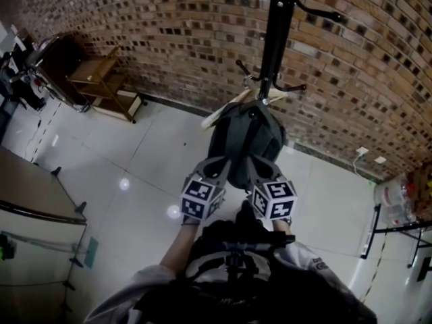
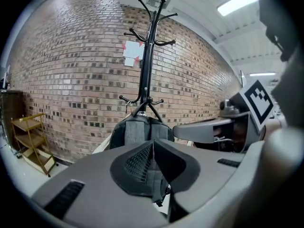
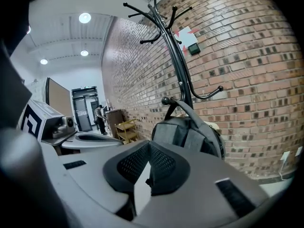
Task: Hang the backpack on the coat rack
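Observation:
A dark grey backpack (image 1: pixel 246 137) hangs by its top loop from a low hook (image 3: pixel 166 101) of the black coat rack (image 1: pixel 277 32), which stands against the brick wall. My left gripper (image 1: pixel 221 160) and right gripper (image 1: pixel 253 160) sit side by side just short of the bag, both pointing at it and apart from it. In the left gripper view the pads (image 2: pixel 142 163) meet with nothing pinched, and the backpack (image 2: pixel 140 129) hangs beyond under the rack (image 2: pixel 148 56). The right gripper view shows the same: closed pads (image 3: pixel 161 163), the backpack (image 3: pixel 190 132) ahead.
A pale wooden piece (image 1: pixel 223 111) sticks out behind the bag near the rack's foot. A wooden shelf cart (image 1: pixel 108 86) stands by the wall at left, a table (image 1: pixel 34 194) at the near left, a black stand with bottles (image 1: pixel 401 204) at right. White tiled floor lies between.

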